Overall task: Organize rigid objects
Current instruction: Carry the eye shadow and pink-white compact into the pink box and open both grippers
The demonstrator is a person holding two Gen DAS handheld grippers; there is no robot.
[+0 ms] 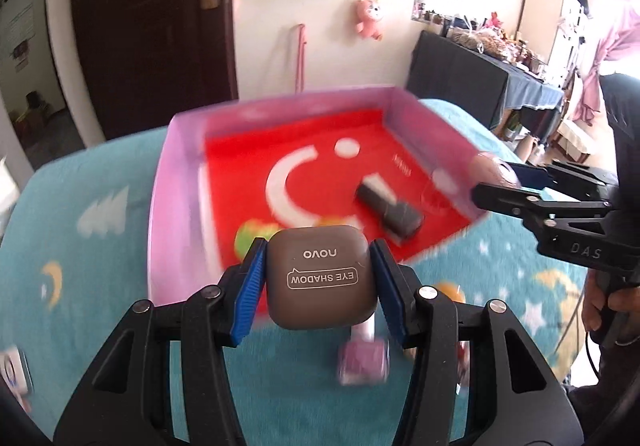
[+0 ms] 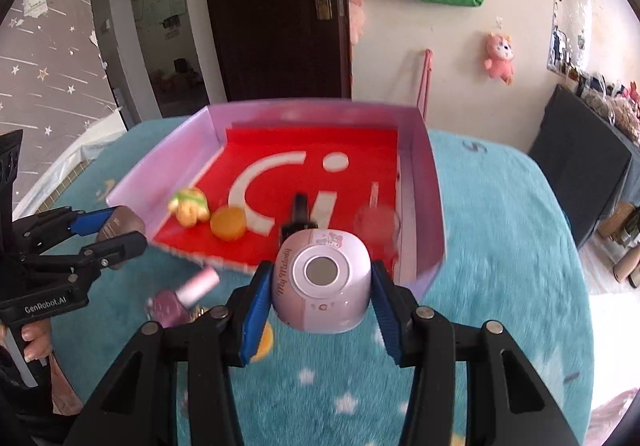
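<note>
My left gripper (image 1: 318,278) is shut on a brown eye shadow case (image 1: 320,278), held above the near edge of a pink box (image 1: 176,174) with a red floor. My right gripper (image 2: 322,282) is shut on a pale pink My Melody case (image 2: 322,282), above the box's near right corner (image 2: 424,266). Inside the box lie a dark lipstick tube (image 1: 390,212), a yellow-green toy (image 2: 188,204), an orange round piece (image 2: 227,224) and a clear pink item (image 2: 376,222). A pink nail polish bottle (image 2: 180,298) lies on the teal blanket outside the box.
The box rests on a teal star-patterned blanket (image 2: 500,246). The left gripper shows at the left of the right wrist view (image 2: 116,230); the right gripper shows at the right of the left wrist view (image 1: 496,182). An orange item (image 2: 264,342) lies on the blanket under my right gripper.
</note>
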